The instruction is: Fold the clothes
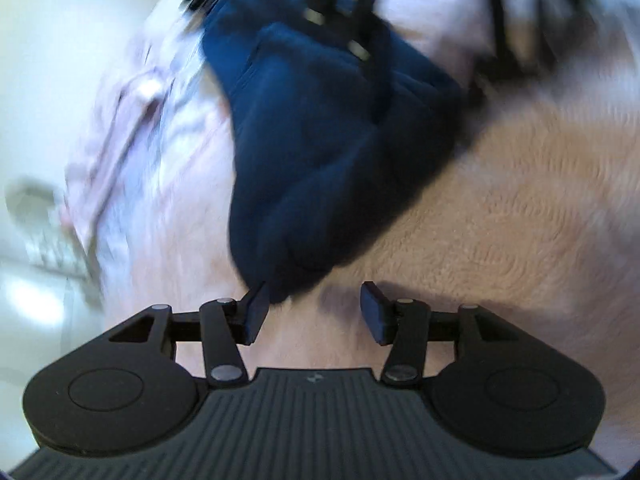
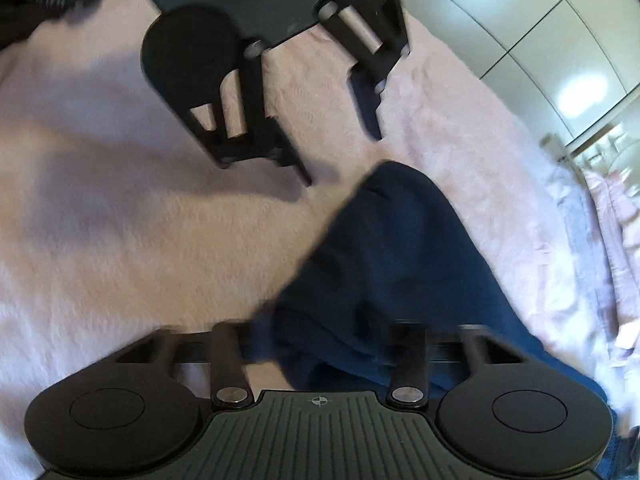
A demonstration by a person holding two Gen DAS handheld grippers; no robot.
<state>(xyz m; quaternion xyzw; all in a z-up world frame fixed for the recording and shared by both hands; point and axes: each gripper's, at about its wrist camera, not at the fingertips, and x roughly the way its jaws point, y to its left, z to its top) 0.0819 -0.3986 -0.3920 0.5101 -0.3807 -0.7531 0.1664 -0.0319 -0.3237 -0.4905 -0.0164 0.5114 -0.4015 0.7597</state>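
A navy blue garment (image 1: 320, 152) lies bunched on a fluffy pink blanket (image 1: 520, 220). My left gripper (image 1: 316, 312) stands open just short of the garment's near tip, which comes close to the left pad (image 1: 256, 312); nothing is between the pads. In the right wrist view the navy garment (image 2: 400, 260) runs from between my right gripper's (image 2: 320, 344) fingers out over the blanket (image 2: 120, 240). The cloth covers its pads, and the gripper looks shut on it. The left gripper (image 2: 340, 156) shows opposite, open. The right gripper (image 1: 360, 40) is a blur at the garment's far end.
A pale pink garment (image 1: 120, 120) lies at the blanket's left side, also seen as pink clothes (image 2: 616, 208) at the bed's edge. Dark clothing (image 2: 32, 0) sits in the far corner. White glossy tiles (image 2: 560, 20) lie beyond the bed.
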